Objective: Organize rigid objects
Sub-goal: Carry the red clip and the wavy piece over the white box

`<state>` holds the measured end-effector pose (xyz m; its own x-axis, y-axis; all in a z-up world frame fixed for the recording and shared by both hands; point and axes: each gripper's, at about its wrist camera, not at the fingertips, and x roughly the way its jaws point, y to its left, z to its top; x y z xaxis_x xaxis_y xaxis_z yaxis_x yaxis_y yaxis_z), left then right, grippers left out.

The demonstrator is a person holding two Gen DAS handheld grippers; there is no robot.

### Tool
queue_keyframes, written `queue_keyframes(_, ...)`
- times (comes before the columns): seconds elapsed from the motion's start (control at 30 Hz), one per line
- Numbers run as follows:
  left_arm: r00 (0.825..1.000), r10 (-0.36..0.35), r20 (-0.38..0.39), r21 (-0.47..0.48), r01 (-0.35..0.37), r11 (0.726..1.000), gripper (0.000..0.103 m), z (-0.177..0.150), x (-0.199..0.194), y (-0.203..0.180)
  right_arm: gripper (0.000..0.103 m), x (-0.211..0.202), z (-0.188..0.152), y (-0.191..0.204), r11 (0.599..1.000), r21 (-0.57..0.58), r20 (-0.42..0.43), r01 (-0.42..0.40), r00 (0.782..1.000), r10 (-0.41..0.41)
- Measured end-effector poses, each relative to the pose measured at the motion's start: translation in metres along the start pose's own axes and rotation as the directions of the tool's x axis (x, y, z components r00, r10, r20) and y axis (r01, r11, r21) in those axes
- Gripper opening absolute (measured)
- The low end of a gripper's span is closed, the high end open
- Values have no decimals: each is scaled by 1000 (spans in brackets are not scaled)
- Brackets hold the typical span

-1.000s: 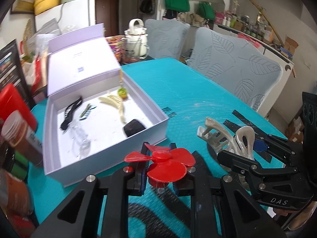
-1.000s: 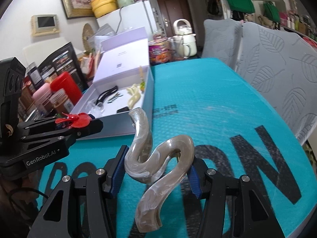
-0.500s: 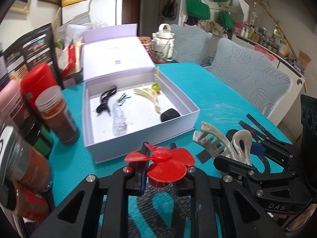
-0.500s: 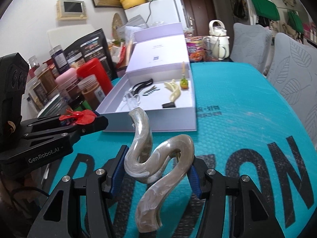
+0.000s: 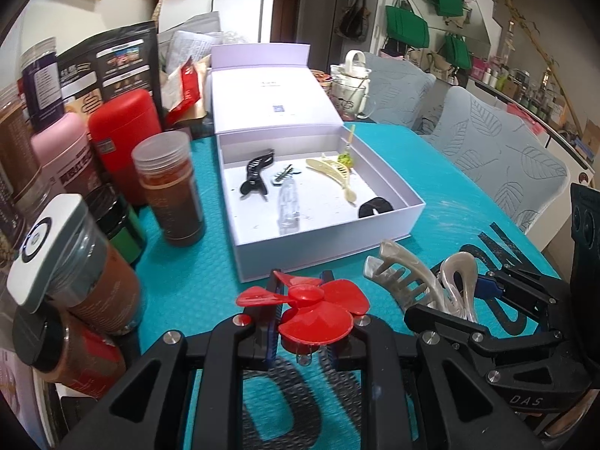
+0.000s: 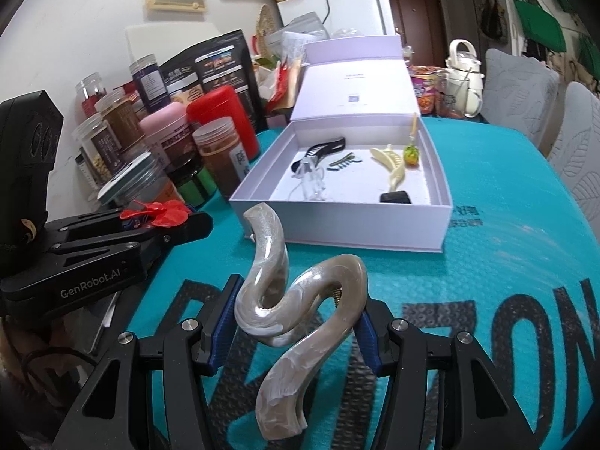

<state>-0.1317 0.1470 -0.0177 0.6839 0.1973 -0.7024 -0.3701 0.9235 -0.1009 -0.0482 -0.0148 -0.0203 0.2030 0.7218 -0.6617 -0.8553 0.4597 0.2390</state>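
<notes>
Pearl hair claw (image 6: pixel 300 300): clamped between the blue pads of the right gripper (image 6: pixel 296 332), S-curved body standing roughly upright, long axis running from low near the camera up and away, upper tip leaning left toward the box. In the left wrist view the same claw (image 5: pixel 408 281) has its teeth pointing left, toward the box front wall, held above the teal mat (image 5: pixel 468 202).

Red flower clip (image 5: pixel 313 305): pinched in the left gripper (image 5: pixel 305 322), jaws closed tight on it, petals spread flat and facing up. Seen from the right wrist, the clip (image 6: pixel 159 213) sits at the tip of the left gripper (image 6: pixel 165 225), left of the pearl claw and apart from it.

Lilac box (image 5: pixel 322 243): open, lid tilted back, just beyond both grippers. Inside, on the white floor: black claw clip (image 5: pixel 257 176) at back left, clear clip (image 5: pixel 288 206) in the middle with long axis front to back, cream claw clip (image 5: pixel 333 174) lying diagonally, small black item (image 5: pixel 375 206) at front right corner.

Jars and canisters (image 5: pixel 168 187) stand left of the box; nearest brown jar is close beside its left wall.
</notes>
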Motion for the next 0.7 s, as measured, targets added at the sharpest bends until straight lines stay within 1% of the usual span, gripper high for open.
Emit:
queue_keyframes(0.2, 1000, -2, 4, -16, 2, 1000, 19, 3, -1, 9, 54, 8, 6, 9, 1000, -18, -11, -18, 1000, 18)
queue_keyframes(0.37, 1000, -11, 19, -14, 12, 1000, 19, 12, 0, 13, 54, 9, 15, 12, 999, -32, -1, -20, 1000, 20)
queue_keyframes(0.53, 999, -18, 45, -8, 18, 1000, 19, 28, -1, 14, 54, 6, 30, 9, 998, -28, 12, -50, 999, 51)
queue_keyframes(0.7, 997, -23, 74, 1, 23, 1000, 19, 45, -3, 11, 54, -1, 47, 7, 998, -57, 43, -29, 999, 32)
